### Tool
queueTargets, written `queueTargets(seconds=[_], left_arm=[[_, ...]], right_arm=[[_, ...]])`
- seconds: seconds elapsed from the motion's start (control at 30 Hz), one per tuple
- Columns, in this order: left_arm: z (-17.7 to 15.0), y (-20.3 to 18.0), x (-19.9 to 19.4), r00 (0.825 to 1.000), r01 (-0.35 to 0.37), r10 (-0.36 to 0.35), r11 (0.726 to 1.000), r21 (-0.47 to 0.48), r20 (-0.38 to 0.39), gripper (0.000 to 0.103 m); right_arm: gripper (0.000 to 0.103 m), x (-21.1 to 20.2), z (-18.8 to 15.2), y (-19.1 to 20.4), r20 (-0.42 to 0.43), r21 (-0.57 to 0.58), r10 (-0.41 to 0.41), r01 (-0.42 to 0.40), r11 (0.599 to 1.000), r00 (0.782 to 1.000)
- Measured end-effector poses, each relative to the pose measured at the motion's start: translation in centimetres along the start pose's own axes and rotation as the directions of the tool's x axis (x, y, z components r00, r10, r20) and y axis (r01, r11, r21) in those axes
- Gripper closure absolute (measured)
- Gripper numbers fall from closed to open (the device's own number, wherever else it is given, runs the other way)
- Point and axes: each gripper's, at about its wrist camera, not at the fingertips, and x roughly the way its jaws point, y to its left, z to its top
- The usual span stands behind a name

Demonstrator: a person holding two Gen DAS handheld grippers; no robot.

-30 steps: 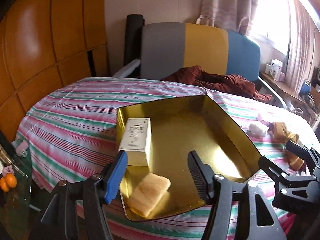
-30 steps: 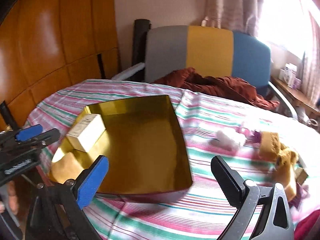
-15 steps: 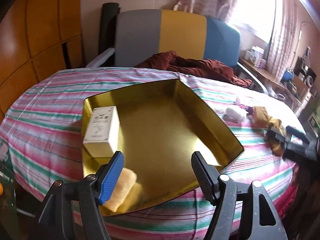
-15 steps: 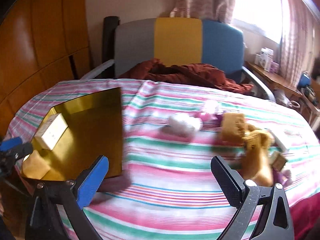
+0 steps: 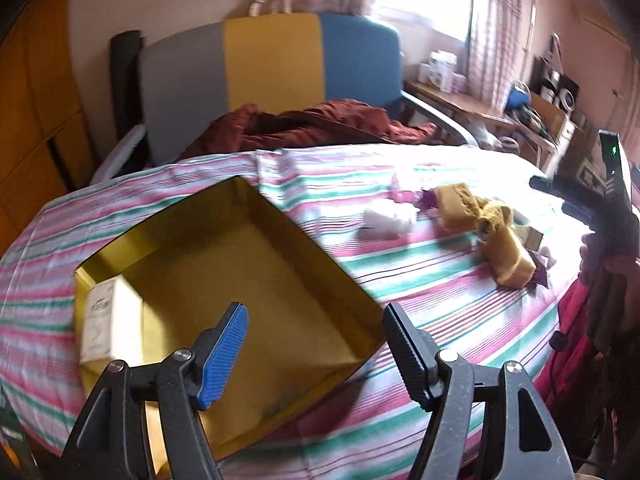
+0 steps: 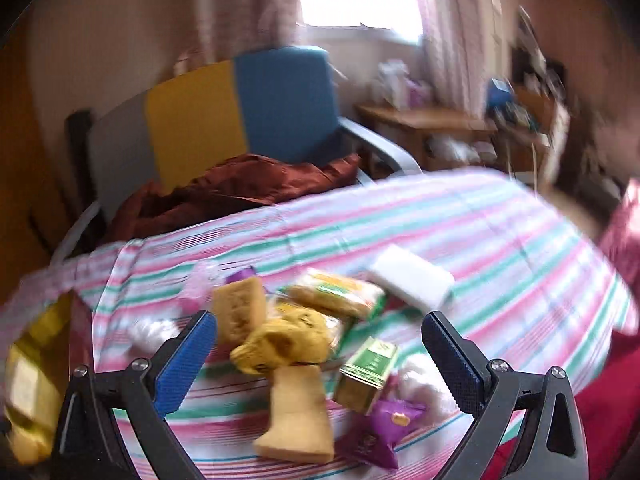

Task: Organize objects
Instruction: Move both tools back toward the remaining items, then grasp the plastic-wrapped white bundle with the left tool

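A gold tray lies on the striped tablecloth and holds a white box at its left. My left gripper is open and empty over the tray's near edge. My right gripper is open and empty above a blurred pile: yellow sponges, a yellow snack packet, a green box, a purple packet and a white block. The pile also shows in the left wrist view, with the right gripper beyond it.
A chair with grey, yellow and blue back stands behind the table, dark red cloth on its seat. A cluttered wooden side table is at back right. White fluff lies between tray and pile.
Both views have swung right. My right gripper has moved from beside the tray to over the pile of objects. The yellow sponge in the tray is now hidden behind my left gripper.
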Motion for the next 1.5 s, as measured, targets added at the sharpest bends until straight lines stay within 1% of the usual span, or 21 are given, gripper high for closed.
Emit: queueTargets(seconds=[0.07,0.17,0.2,0.3,0.43,0.5,0.57,0.67,0.77,0.8,0.83,0.93,1.0,1.07,1.1,1.13,1.2,1.27,1.3,1.37,1.5], left_arm=[[1.2,-1.4,0.9,1.000,0.030,-0.030,0.999,0.016,-0.007,0.032],[2.7,-3.1,2.3,0.999,0.041,-0.040,0.998,0.041,-0.024,0.032],[3.0,-3.4,2.7,0.999,0.044,-0.043,0.998,0.044,-0.030,0.032],[4.5,-4.7,4.9,0.996,0.055,-0.052,0.997,0.052,-0.067,0.032],[6.1,-6.2,8.4,0.989,0.066,-0.061,0.997,0.031,-0.133,0.032],[6.7,-6.7,10.0,0.986,0.059,-0.055,0.998,0.017,-0.159,0.032],[7.5,-7.2,11.7,0.981,0.067,-0.066,0.998,0.000,-0.184,0.032],[8.4,-8.1,13.7,0.979,0.041,-0.037,0.999,0.016,-0.203,0.032],[9.3,-8.6,15.7,0.978,0.010,-0.003,0.999,0.030,-0.208,0.025],[9.5,-8.8,16.3,0.978,0.005,0.003,0.999,0.037,-0.209,0.019],[9.7,-9.0,16.9,0.977,0.002,0.007,0.999,0.044,-0.213,0.019],[10.0,-9.3,18.9,0.972,-0.001,0.010,0.999,0.036,-0.235,0.019],[10.0,-9.2,20.3,0.967,-0.017,0.023,0.999,0.027,-0.253,0.020],[9.8,-8.7,21.4,0.960,-0.008,0.007,1.000,-0.002,-0.280,0.031],[9.6,-8.3,21.8,0.958,0.006,-0.014,1.000,-0.030,-0.286,0.031],[9.4,-8.0,21.8,0.959,0.016,-0.026,0.999,-0.038,-0.281,0.032],[9.3,-8.0,21.4,0.963,0.033,-0.042,0.999,-0.039,-0.267,0.035],[9.2,-7.9,20.5,0.969,0.051,-0.058,0.998,-0.038,-0.242,0.036],[9.1,-7.9,19.7,0.974,0.058,-0.063,0.998,-0.031,-0.220,0.036],[8.7,-7.7,18.3,0.977,0.073,-0.077,0.997,-0.026,-0.199,0.036],[7.5,-6.3,15.0,0.978,0.103,-0.114,0.992,-0.074,-0.176,0.035]], right_arm=[[0.000,0.1,0.3,-1.0,-0.008,0.066,0.034,-0.033,0.997,0.999],[0.000,0.0,0.2,-1.2,-0.013,0.078,0.045,-0.043,0.996,0.999],[0.000,0.0,0.2,-1.4,-0.018,0.087,0.060,-0.059,0.995,0.998],[0.000,-0.1,0.0,-1.3,-0.028,0.097,0.088,-0.085,0.992,0.996],[0.000,-0.2,-0.1,-1.1,-0.031,0.107,0.119,-0.115,0.988,0.992],[0.000,-0.2,-0.1,-1.2,-0.031,0.116,0.135,-0.130,0.985,0.990],[0.000,0.0,-0.1,-1.3,-0.038,0.124,0.151,-0.145,0.982,0.988],[0.000,0.2,-0.1,-1.4,-0.047,0.132,0.164,-0.156,0.979,0.985],[0.000,-0.2,0.0,-1.9,-0.027,0.153,0.157,-0.151,0.977,0.987],[0.000,-0.4,0.1,-2.3,-0.015,0.171,0.154,-0.149,0.974,0.988],[0.000,-0.5,0.2,-2.6,-0.010,0.187,0.157,-0.152,0.971,0.988],[0.000,-0.1,0.2,-3.5,-0.022,0.241,0.177,-0.166,0.956,0.984],[0.000,0.0,0.2,-3.6,-0.025,0.247,0.185,-0.174,0.953,0.982],[0.000,0.0,0.2,-3.3,-0.027,0.237,0.189,-0.177,0.955,0.982],[0.000,0.0,0.2,-3.1,-0.029,0.229,0.190,-0.179,0.957,0.981],[0.000,0.0,0.2,-3.0,-0.030,0.222,0.189,-0.178,0.959,0.981],[0.000,0.2,0.2,-2.7,-0.038,0.208,0.189,-0.177,0.962,0.981],[0.000,0.3,0.1,-2.5,-0.044,0.199,0.188,-0.176,0.964,0.981],[0.000,0.4,0.1,-2.4,-0.046,0.191,0.185,-0.173,0.966,0.982],[0.000,0.4,0.0,-2.1,-0.052,0.172,0.178,-0.166,0.971,0.983],[0.000,0.7,-0.3,-0.9,-0.073,0.113,0.160,-0.151,0.982,0.984]])
